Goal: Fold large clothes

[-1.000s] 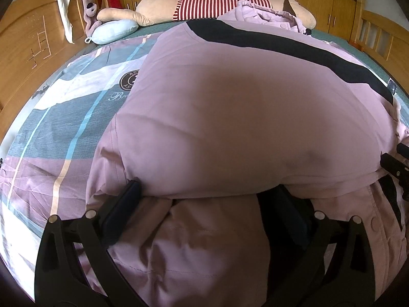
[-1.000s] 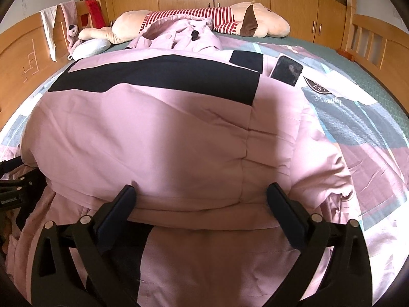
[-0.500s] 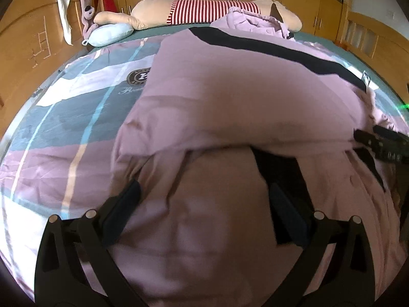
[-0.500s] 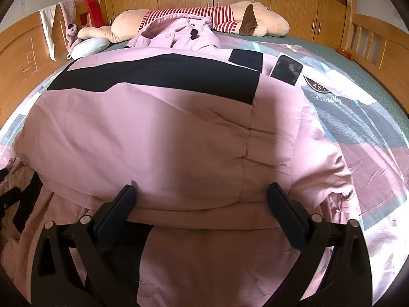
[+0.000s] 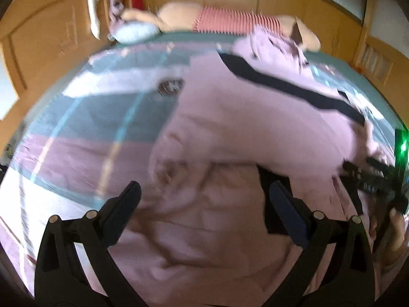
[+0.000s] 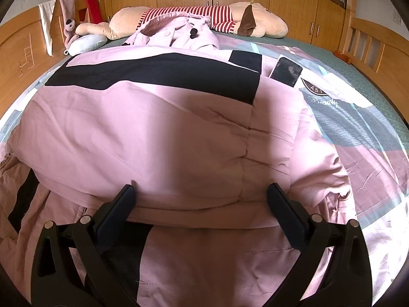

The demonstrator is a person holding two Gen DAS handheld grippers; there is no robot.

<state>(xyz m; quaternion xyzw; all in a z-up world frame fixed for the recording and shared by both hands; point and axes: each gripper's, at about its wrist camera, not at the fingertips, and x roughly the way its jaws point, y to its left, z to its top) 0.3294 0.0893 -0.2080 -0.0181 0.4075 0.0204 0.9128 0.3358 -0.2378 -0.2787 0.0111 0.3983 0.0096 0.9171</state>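
Note:
A pink padded coat [image 6: 166, 128] with a black band lies folded over itself on the bed, its hood [image 6: 179, 33] toward the far end. My right gripper [image 6: 202, 192] is open, its fingers either side of the near folded edge, which bulges between them. In the blurred left wrist view the coat [image 5: 255, 128] spreads across the middle. My left gripper [image 5: 204, 194] hangs open over the crumpled lower layer, short of the folded edge, with nothing held. The right gripper [image 5: 375, 184] and a hand [image 5: 393, 230] show at that view's right edge.
A dark phone [image 6: 286, 71] lies on the patterned bedsheet [image 6: 370, 128] right of the coat. A big plush toy [image 6: 255, 23] in a striped shirt and a pale blue pillow [image 6: 87, 44] lie at the head. Wooden bed rails [image 6: 370, 43] and cupboards surround the bed.
My left gripper has drawn back from the coat's folded edge and swung leftward, so more bedsheet shows. The right gripper has stayed at the fold.

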